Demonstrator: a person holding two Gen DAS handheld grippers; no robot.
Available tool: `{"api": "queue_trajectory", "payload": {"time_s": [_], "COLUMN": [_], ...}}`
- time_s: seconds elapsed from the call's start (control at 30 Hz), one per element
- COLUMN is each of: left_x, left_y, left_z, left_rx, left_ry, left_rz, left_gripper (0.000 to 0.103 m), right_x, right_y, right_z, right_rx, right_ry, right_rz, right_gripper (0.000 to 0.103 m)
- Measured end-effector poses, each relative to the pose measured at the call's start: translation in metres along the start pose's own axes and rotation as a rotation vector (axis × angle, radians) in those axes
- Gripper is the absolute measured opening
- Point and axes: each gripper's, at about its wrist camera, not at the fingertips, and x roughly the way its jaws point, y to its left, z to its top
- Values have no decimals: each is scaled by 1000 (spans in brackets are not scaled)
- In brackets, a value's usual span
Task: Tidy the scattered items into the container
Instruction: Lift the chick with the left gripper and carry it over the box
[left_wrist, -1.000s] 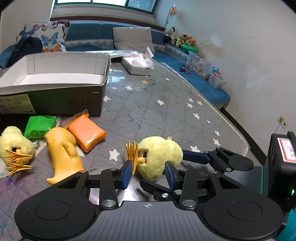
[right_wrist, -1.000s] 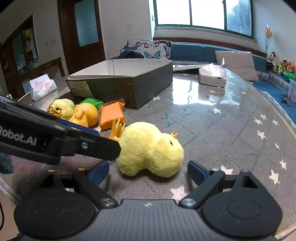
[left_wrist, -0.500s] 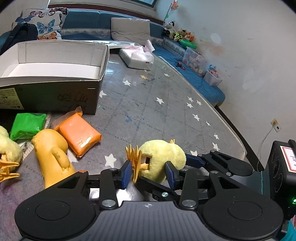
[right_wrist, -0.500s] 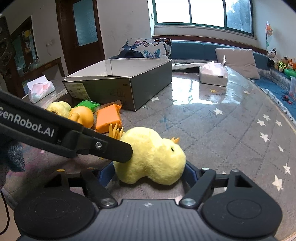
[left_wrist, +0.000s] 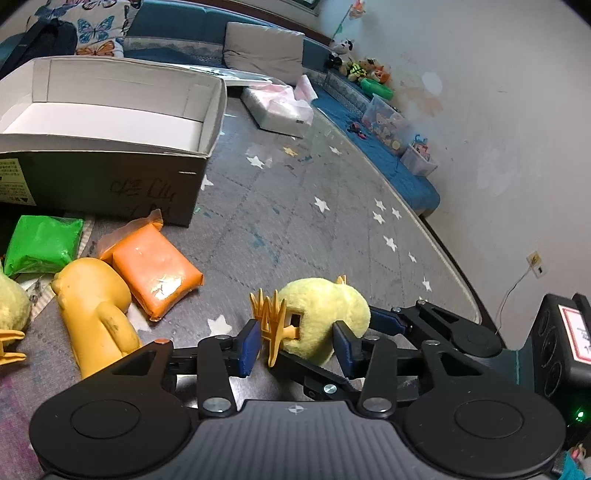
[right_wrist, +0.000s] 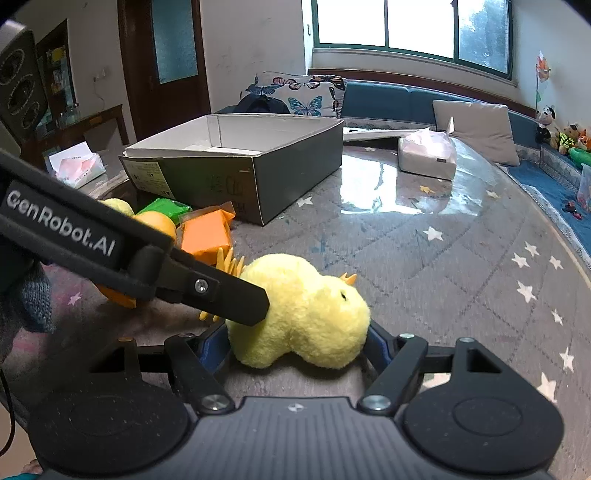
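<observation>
Both grippers straddle the yellow plush chick (right_wrist: 303, 314), lying well in front of the cardboard box (right_wrist: 236, 162). Right gripper (right_wrist: 295, 341) squeezes its body; left gripper (left_wrist: 295, 341) sits half-open around its orange feet, gripping nothing. Colliding fingers could knock the chick loose.

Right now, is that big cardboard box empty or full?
Empty as far as visible: the cardboard box shows bare white floor; its near corner is hidden.

My fingers are over a grey star table (left_wrist: 332, 177). The box (left_wrist: 110, 162), duck (left_wrist: 325, 314) and bags sit on it.
</observation>
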Motion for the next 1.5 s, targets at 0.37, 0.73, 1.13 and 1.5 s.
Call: {"api": "queue_trajectory", "payload": {"time_s": [0.37,0.73,1.13,1.5], "left_x": [-37,-64,-31,-5], "left_y": [15,46,105,131], "left_z": [29,92,137,139], "left_rx": [-69,-134,-276,-358], "left_ry": [-122,-256,-213,-153], "left_rz": [-9,40,62,69], "left_gripper": [44,44,42,41], "right_x": [-3,22,92,141], "right_y": [8,22,30,29], "right_z": [39,123,171,173], "right_rx": [-64,-212,-300,-388], "right_ry": [-70,-167,-84,33], "right_rz": [36,73,142,168], "right_gripper": [75,75,75,75]}}
